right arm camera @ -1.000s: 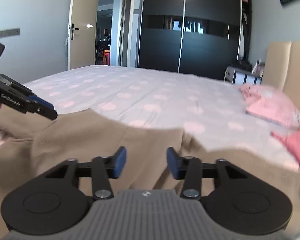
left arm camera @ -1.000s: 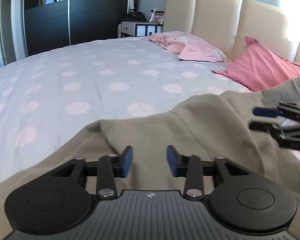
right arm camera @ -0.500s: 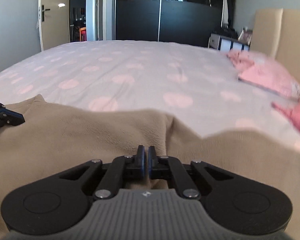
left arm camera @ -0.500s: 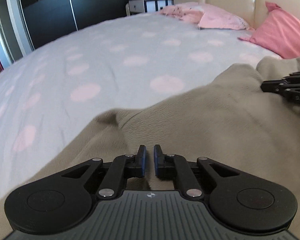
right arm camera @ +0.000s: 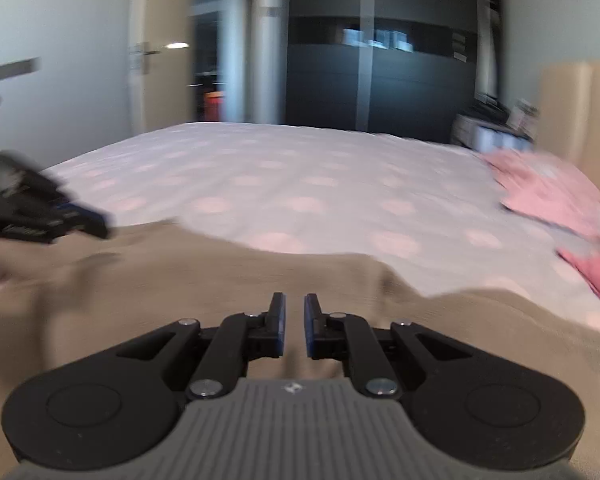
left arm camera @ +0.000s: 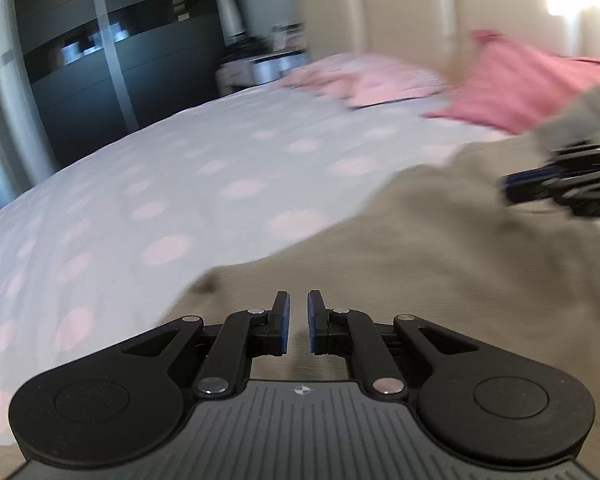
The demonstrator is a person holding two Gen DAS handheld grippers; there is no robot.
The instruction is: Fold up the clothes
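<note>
A beige sweater [left arm camera: 440,240] lies spread on the bed and also fills the lower part of the right wrist view [right arm camera: 180,280]. My left gripper [left arm camera: 298,322] is above the sweater with its jaws a narrow gap apart, and fabric shows through the gap. My right gripper [right arm camera: 295,326] stands the same way over the sweater. Whether either one pinches cloth is unclear. Each gripper shows blurred in the other's view, the right one at the right edge [left arm camera: 560,184] and the left one at the left edge [right arm camera: 40,212]. Both views are motion-blurred.
The bed has a pale sheet with pink dots [left arm camera: 220,168]. Pink pillows [left arm camera: 520,80] and a pink garment [left arm camera: 372,80] lie by the cream headboard [left arm camera: 420,20]. A dark wardrobe [right arm camera: 380,72], a nightstand [right arm camera: 492,132] and an open door [right arm camera: 156,72] stand beyond.
Both grippers closed from wide open to nearly shut on the sweater, then parted slightly. Both have lifted and the views have swung, and the sweater's edge has shifted.
</note>
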